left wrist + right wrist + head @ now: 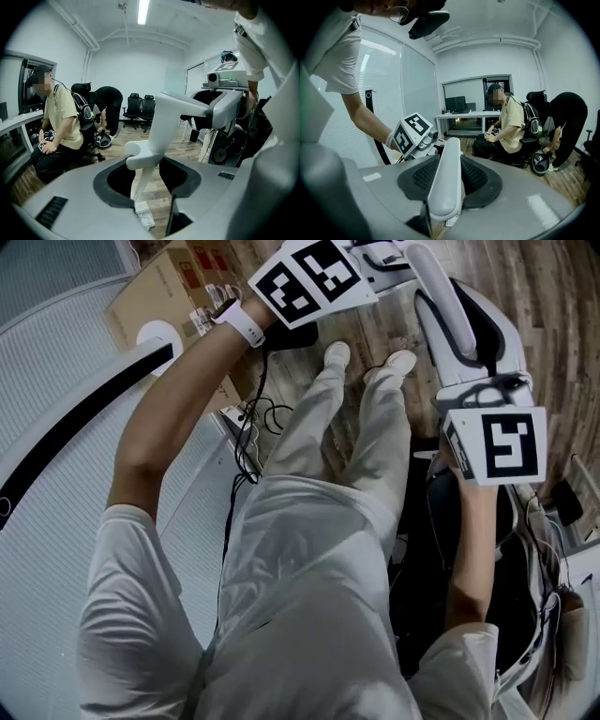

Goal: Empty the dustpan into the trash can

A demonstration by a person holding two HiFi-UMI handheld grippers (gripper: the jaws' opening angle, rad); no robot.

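A white dustpan handle point(441, 296) runs between my two grippers above the wooden floor. My right gripper point(459, 301) is shut on its thick rounded bar point(449, 159), which fills the gap between the dark pads point(480, 178). The handle's other end bends into a thin stem point(143, 180) with a round knob. That stem stands between the pads of my left gripper point(149, 180), which is shut on it. In the head view the left gripper point(389, 263) sits at the top, just left of the handle. The pan end is hidden.
My own white-trousered legs stand below the grippers. A cardboard box point(164, 292) and loose cables point(253, 418) lie to the left by a white blind. A dark object point(441, 540) sits under my right forearm. A seated person point(61, 122), office chairs point(140, 105) and a desk point(464, 115) fill the room beyond.
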